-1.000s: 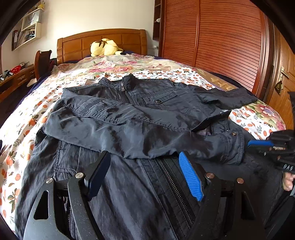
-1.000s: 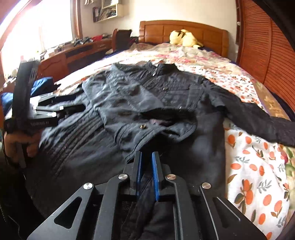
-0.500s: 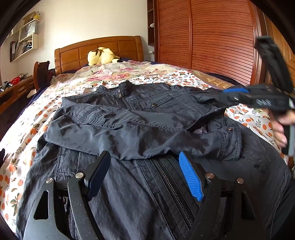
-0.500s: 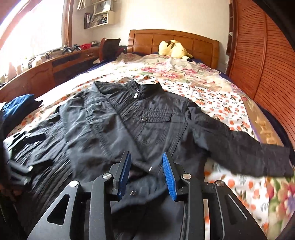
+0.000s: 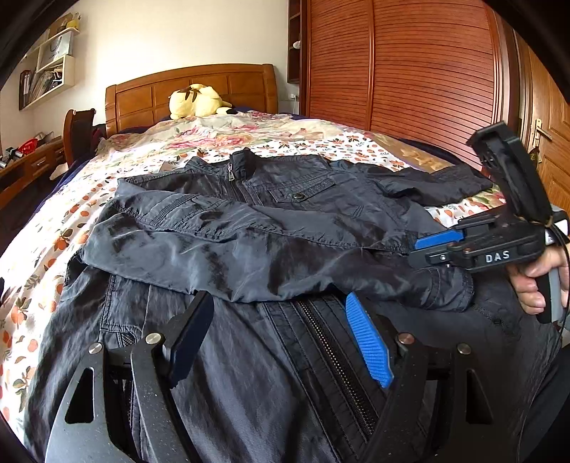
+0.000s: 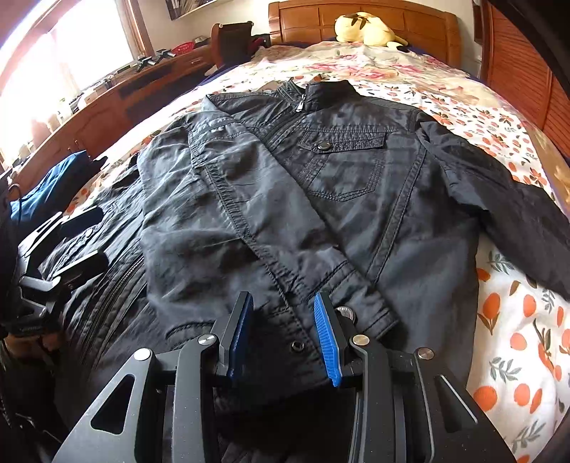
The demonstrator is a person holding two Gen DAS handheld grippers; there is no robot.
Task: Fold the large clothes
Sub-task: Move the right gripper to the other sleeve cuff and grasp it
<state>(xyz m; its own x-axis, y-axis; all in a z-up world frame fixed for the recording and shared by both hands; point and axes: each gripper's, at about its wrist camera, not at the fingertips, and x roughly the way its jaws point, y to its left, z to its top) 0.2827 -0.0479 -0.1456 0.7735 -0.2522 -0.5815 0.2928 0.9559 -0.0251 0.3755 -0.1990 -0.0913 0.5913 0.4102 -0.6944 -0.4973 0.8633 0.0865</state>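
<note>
Two tools hang over a dark jacket (image 6: 320, 185) spread front-up on the floral bed (image 6: 516, 320), collar toward the headboard (image 5: 192, 89). One sleeve (image 5: 249, 256) lies folded across the chest; its cuff sits just under the right tool (image 6: 283, 331), whose blue pads are apart, holding nothing. The left tool (image 5: 281, 342), jaws wide apart, hovers above the zipper near the bed's foot edge. A yellow plush toy (image 6: 367, 30) rests by the headboard.
</note>
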